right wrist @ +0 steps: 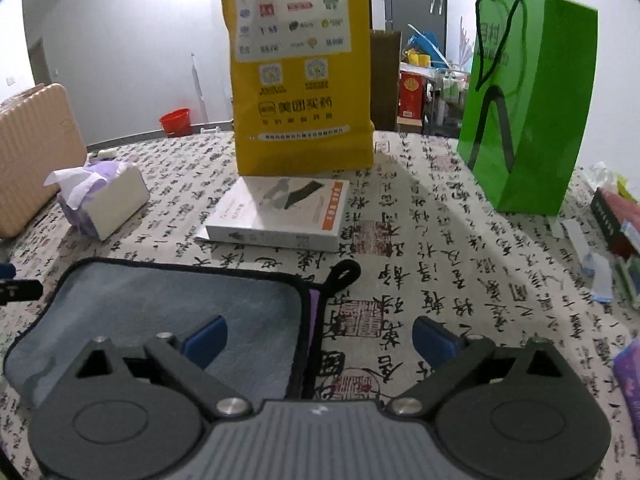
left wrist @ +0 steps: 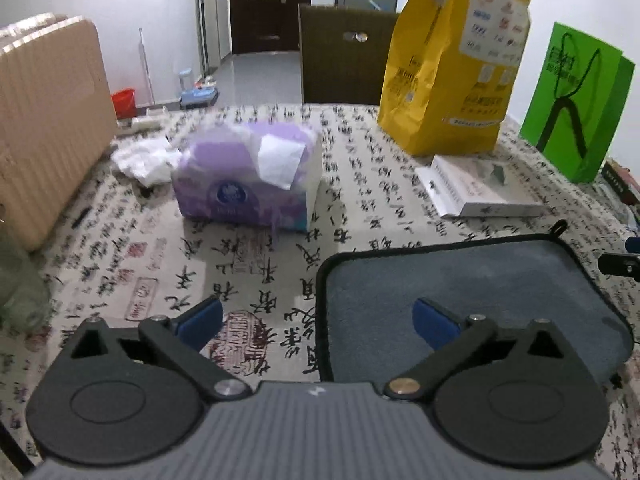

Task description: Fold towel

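Observation:
A grey towel (left wrist: 472,284) with a black hem lies folded flat on the calligraphy-print tablecloth (left wrist: 160,252). In the right wrist view the towel (right wrist: 172,312) shows a purple underside at its right edge and a black hanging loop (right wrist: 342,274). My left gripper (left wrist: 318,320) is open and empty, hovering over the towel's left edge. My right gripper (right wrist: 320,338) is open and empty, hovering over the towel's right edge. The tip of the other gripper shows at the frame edge in each view (left wrist: 620,264).
A purple tissue pack (left wrist: 248,180), a white flat box (left wrist: 480,192), a tall yellow bag (left wrist: 452,60) and a green paper bag (left wrist: 576,100) stand beyond the towel. A beige suitcase (left wrist: 44,120) stands at the left. Books (right wrist: 616,220) lie at the far right.

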A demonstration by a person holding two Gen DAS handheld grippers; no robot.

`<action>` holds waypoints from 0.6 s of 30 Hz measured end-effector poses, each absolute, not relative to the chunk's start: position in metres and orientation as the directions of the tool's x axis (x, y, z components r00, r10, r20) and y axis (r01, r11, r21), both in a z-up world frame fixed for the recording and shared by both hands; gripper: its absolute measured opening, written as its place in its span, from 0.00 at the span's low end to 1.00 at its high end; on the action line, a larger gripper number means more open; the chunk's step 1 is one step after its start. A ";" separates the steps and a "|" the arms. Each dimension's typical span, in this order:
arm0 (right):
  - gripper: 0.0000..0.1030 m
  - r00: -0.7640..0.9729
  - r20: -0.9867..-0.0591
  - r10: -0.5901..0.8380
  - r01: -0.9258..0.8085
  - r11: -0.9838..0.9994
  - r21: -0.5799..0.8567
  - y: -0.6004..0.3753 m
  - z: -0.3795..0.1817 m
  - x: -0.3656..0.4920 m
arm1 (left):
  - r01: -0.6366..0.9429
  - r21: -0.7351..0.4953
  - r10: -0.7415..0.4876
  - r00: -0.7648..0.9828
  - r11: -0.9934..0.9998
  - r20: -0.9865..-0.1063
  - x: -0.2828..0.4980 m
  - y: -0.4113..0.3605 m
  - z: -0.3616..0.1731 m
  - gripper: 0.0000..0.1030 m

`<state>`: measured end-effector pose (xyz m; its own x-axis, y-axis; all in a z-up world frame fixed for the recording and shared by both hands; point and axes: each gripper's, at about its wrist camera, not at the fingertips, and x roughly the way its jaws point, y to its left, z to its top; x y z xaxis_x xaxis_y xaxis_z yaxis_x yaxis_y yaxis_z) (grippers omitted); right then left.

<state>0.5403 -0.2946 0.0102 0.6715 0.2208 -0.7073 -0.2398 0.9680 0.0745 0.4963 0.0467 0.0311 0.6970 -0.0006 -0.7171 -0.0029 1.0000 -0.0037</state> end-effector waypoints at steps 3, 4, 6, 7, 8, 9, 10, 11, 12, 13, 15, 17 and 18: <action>0.98 0.680 -0.704 0.205 -0.247 0.968 0.043 -0.292 0.022 0.533 | -0.004 0.008 0.008 0.708 1.000 -0.706 0.484 0.045 0.043 1.00; 0.98 0.680 -0.705 0.201 -0.245 0.969 0.039 -0.292 0.025 0.531 | -0.004 0.008 0.009 0.711 1.000 -0.703 0.479 0.045 0.046 1.00; 0.98 0.679 -0.706 0.199 -0.244 0.969 0.038 -0.292 0.031 0.526 | -0.003 0.007 0.006 0.715 1.000 -0.699 0.469 0.044 0.052 1.00; 0.98 0.681 -0.704 0.202 -0.246 0.968 0.040 -0.292 0.035 0.522 | -0.001 0.007 0.006 0.719 1.000 -0.695 0.463 0.044 0.055 1.00; 0.98 0.683 -0.701 0.205 -0.247 0.968 0.042 -0.292 0.038 0.519 | -0.004 0.008 0.008 0.722 1.000 -0.692 0.458 0.043 0.057 1.00; 0.98 0.686 -0.697 0.209 -0.250 0.967 0.044 -0.291 0.042 0.514 | -0.005 0.010 0.011 0.723 1.000 -0.691 0.453 0.043 0.060 1.00; 0.98 0.688 -0.695 0.212 -0.252 0.967 0.045 -0.291 0.045 0.510 | -0.004 0.011 0.010 0.724 1.000 -0.690 0.449 0.042 0.061 1.00; 0.98 0.690 -0.691 0.213 -0.253 0.966 0.046 -0.291 0.048 0.506 | -0.001 0.011 0.009 0.725 1.000 -0.689 0.442 0.041 0.064 1.00; 0.98 0.692 -0.689 0.215 -0.256 0.966 0.044 -0.290 0.052 0.501 | 0.000 0.012 0.008 0.727 1.000 -0.687 0.437 0.040 0.067 1.00; 0.98 0.694 -0.687 0.216 -0.259 0.965 0.041 -0.289 0.055 0.498 | 0.002 0.012 0.007 0.730 1.000 -0.683 0.432 0.039 0.070 1.00; 0.98 0.698 -0.684 0.214 -0.264 0.964 0.033 -0.289 0.061 0.488 | 0.004 0.013 0.006 0.738 1.000 -0.674 0.420 0.038 0.075 1.00; 0.98 0.701 -0.680 0.215 -0.266 0.963 0.031 -0.289 0.068 0.478 | 0.002 0.014 0.008 0.746 1.000 -0.665 0.409 0.037 0.082 1.00; 0.98 0.703 -0.677 0.216 -0.268 0.963 0.029 -0.289 0.071 0.472 | -0.001 0.012 0.008 0.752 1.000 -0.659 0.402 0.036 0.086 1.00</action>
<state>0.4721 -0.2895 0.0712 0.7033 0.2163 -0.6772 -0.2681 0.9629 0.0291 0.4016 0.0363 0.0857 0.7520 0.0085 -0.6591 -0.0007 0.9999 0.0121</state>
